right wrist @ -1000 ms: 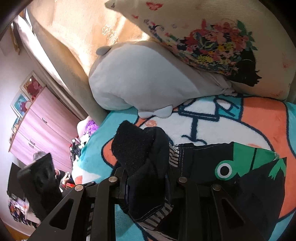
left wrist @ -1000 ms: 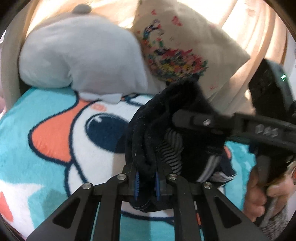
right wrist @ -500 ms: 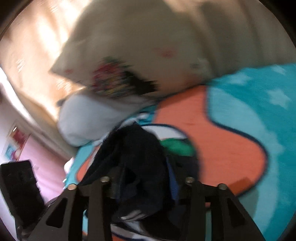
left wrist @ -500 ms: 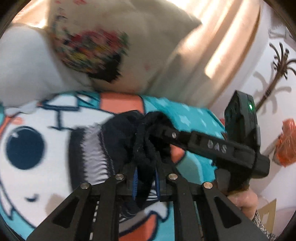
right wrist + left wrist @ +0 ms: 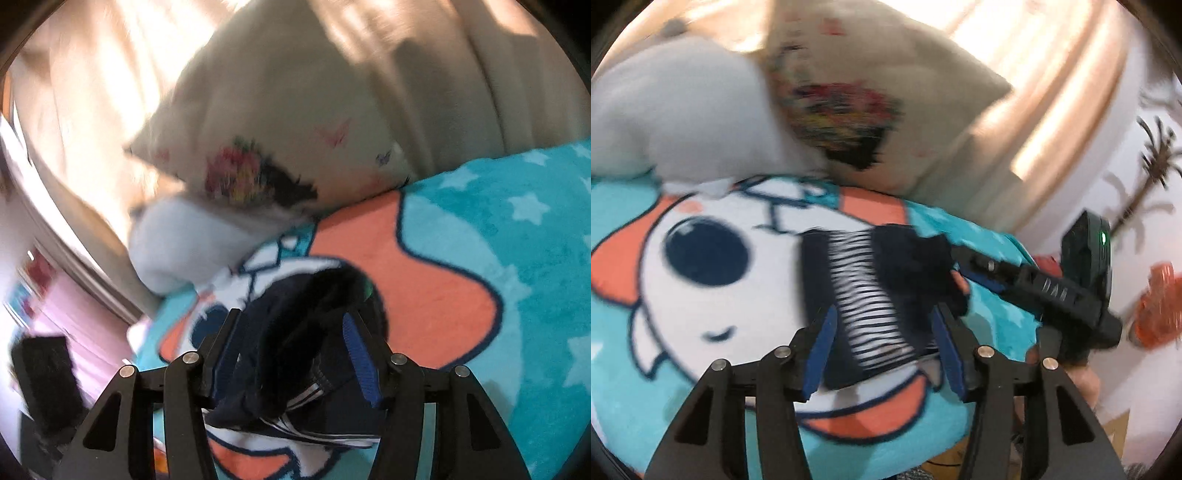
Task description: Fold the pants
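We look down along each hand-held gripper, very close to the pants (image 5: 871, 291). Both views share the bed blanket (image 5: 701, 295) and the flower pillow (image 5: 280, 155).

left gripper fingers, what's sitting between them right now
The pants, striped lining up, lie on the blanket between the left gripper fingers, whose jaws have just been opening. Left wrist view.

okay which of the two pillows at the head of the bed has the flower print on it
The cream pillow with the bright flower patch, leaning against the curtain. The other, the plain grey pillow beside it, has no print.
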Tool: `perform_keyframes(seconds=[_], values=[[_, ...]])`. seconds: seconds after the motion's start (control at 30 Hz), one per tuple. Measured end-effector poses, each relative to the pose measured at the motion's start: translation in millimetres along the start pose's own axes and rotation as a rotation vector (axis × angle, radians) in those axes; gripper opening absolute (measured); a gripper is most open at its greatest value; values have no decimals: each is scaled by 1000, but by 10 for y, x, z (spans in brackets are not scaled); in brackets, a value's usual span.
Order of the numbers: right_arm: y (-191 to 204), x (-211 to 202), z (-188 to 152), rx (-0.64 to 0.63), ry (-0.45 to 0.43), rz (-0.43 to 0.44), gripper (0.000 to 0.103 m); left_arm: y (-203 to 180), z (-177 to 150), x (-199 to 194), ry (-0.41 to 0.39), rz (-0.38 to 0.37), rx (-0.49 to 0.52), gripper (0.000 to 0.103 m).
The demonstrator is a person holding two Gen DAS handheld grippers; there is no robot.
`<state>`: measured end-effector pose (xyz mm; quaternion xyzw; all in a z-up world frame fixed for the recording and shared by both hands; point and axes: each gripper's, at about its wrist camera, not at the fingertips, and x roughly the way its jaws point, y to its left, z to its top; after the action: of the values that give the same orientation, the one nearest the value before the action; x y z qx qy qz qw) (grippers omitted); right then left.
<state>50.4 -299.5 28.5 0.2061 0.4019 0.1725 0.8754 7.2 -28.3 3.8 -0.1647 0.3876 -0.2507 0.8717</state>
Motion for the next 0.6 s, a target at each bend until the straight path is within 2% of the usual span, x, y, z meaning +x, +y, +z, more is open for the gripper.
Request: perform_keyframes(seconds=[0.1,0.13,0.17,0.27,0.33,0.5,0.6], values=[[89,196,-100,-41,44,-78,60,208,-27,-46,-10,24,-67,52],[77,224,-133,-43,58,-62,40,239,-35,-57,-9,29,-76,52],[81,225,-152,-41,64,-41,13,260,-41,-64,-8,30,-82,52],[20,153,-182,-13,48,-30,11,276,-56,-65,2,24,-89,53],[-58,68,-209,-3,32,-66,11,253,-64,-11,10,21,-79,53],[-347,212,-348,53,105,-153,12,203,-88,133,48,36,-68,54],[-357,208,-362,43,107,-152,12,127,-59,190,58,56,-43,54]])
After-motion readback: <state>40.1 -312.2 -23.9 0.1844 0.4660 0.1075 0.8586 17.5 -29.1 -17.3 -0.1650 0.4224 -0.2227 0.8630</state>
